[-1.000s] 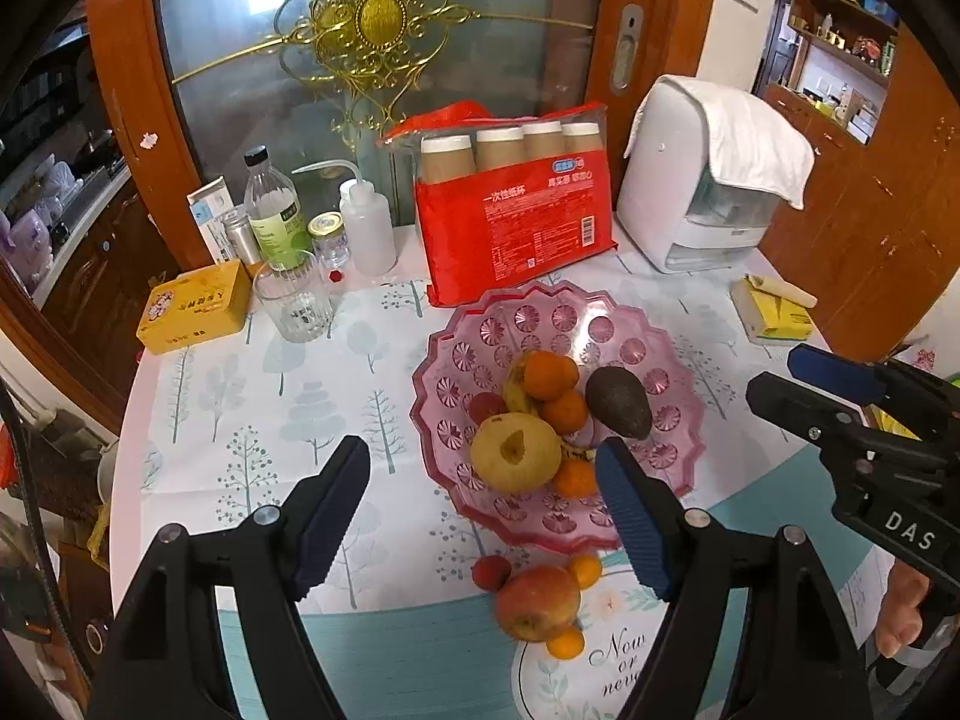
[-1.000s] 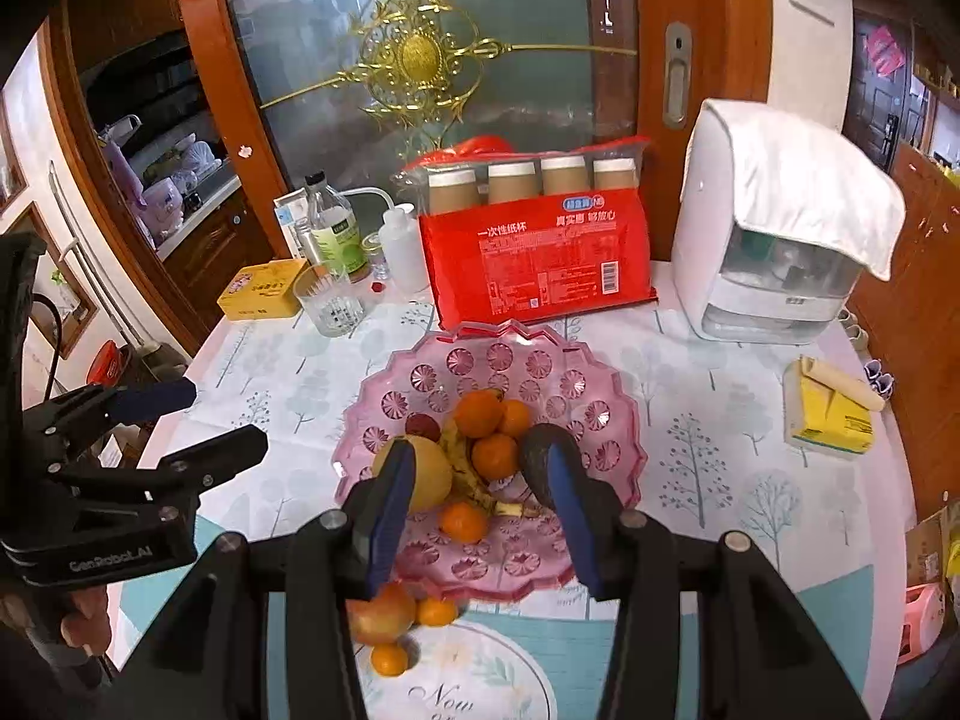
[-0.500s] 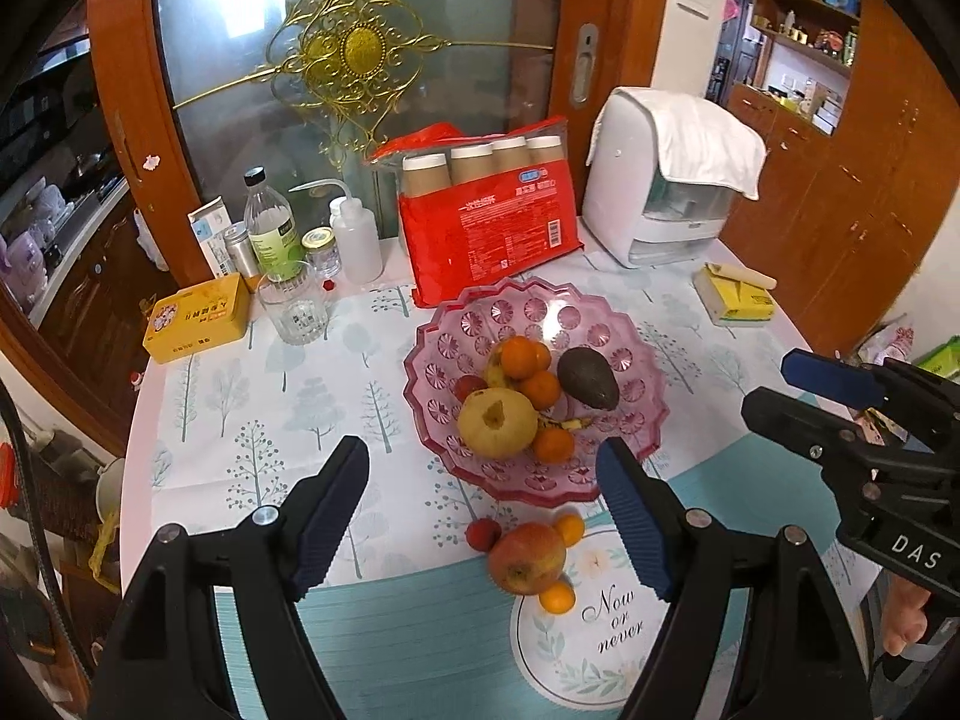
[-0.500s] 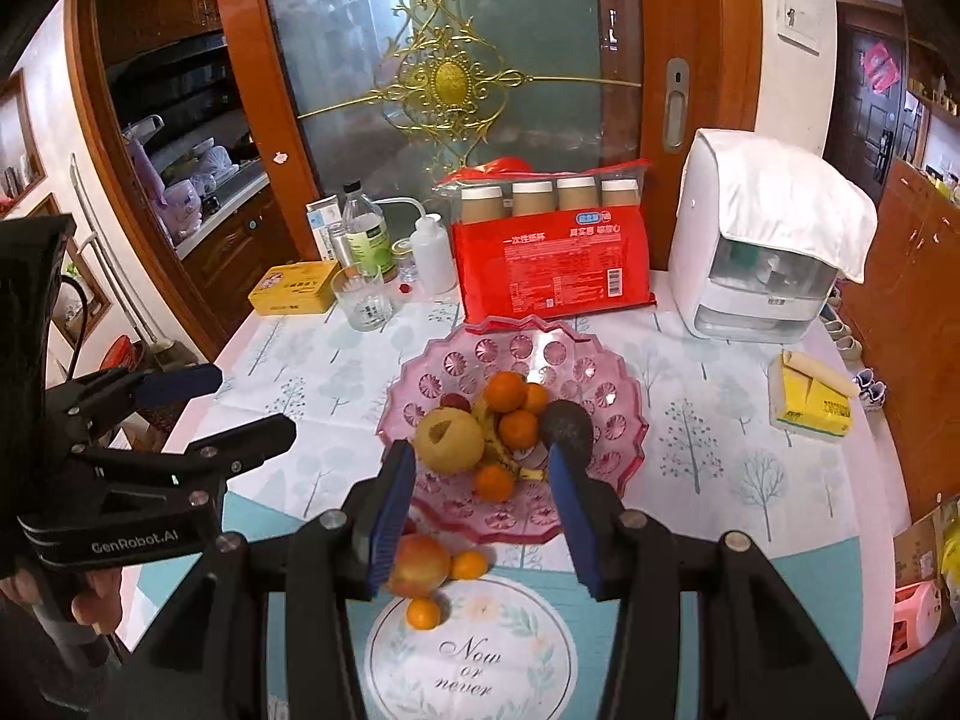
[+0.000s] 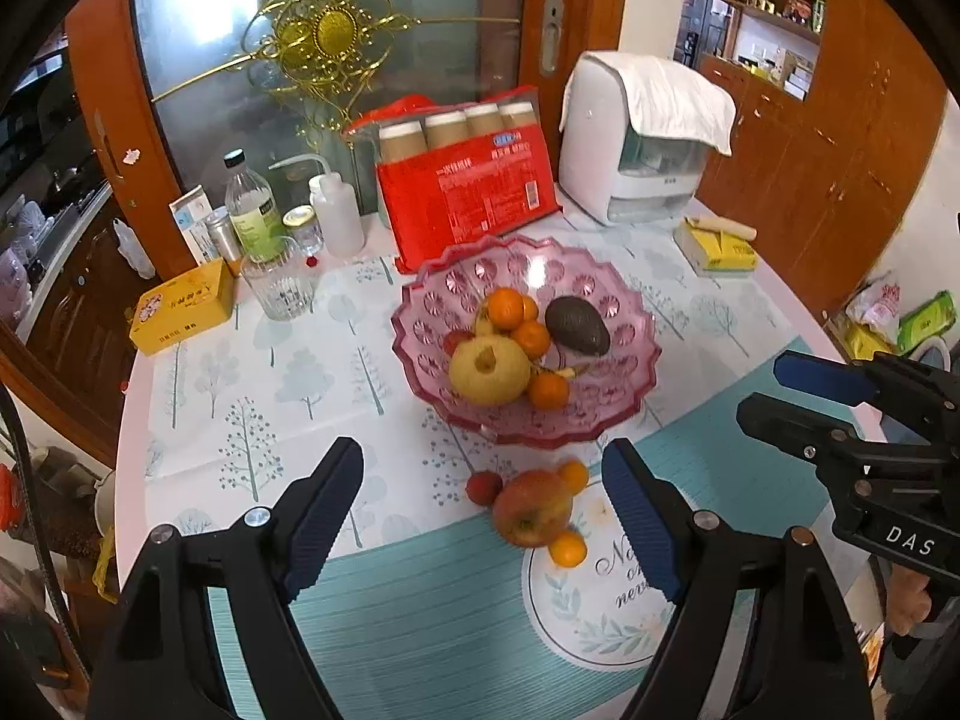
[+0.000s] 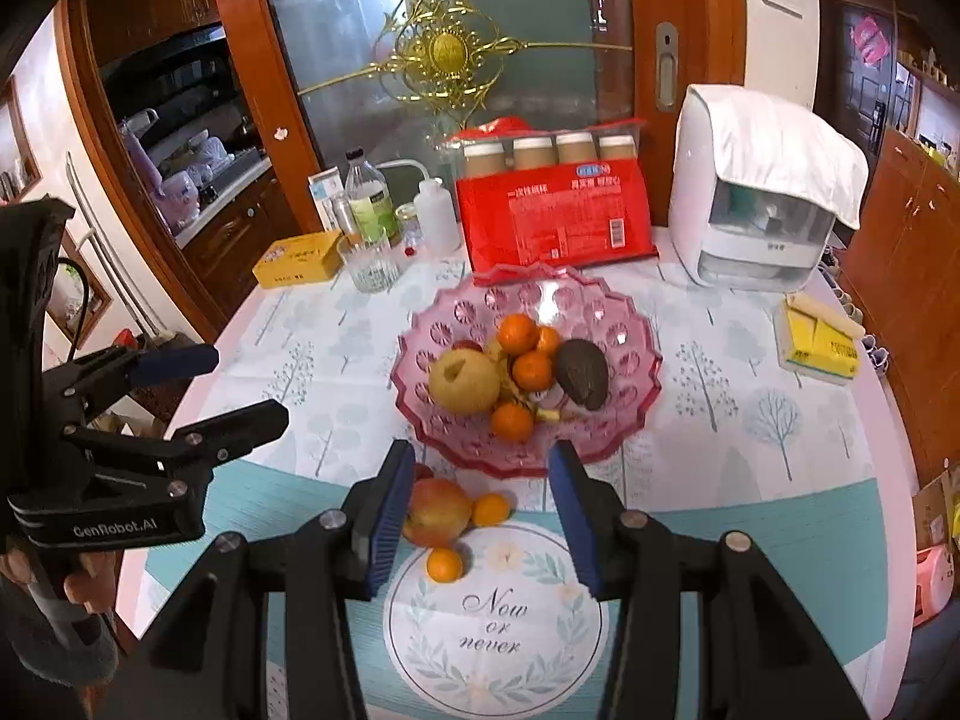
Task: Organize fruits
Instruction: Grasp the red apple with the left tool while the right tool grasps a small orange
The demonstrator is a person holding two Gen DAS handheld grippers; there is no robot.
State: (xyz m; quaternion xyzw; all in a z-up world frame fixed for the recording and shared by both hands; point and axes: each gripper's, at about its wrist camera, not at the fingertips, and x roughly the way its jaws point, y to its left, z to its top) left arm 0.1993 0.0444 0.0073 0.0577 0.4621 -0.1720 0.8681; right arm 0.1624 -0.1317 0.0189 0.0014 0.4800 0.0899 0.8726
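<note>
The left hand-held gripper [image 5: 483, 516] tilts down, its empty jaws just widening. The right hand-held gripper [image 6: 482, 513], lower centre, tilts down, spread, straddling the apple [image 6: 437, 511].

Bowl [image 5: 630, 324]: glossy pink moulded plastic or glass. Surface [image 5: 240, 396]: smooth printed sheet. Door frame [image 5: 108, 138]: glossy wood. Avocado [image 5: 577, 325]: matt, rough.

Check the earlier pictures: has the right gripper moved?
Yes. The right gripper has backed away from the bowl: its fingers covered fruit in the bowl before and now frame the near rim and the apple.
</note>
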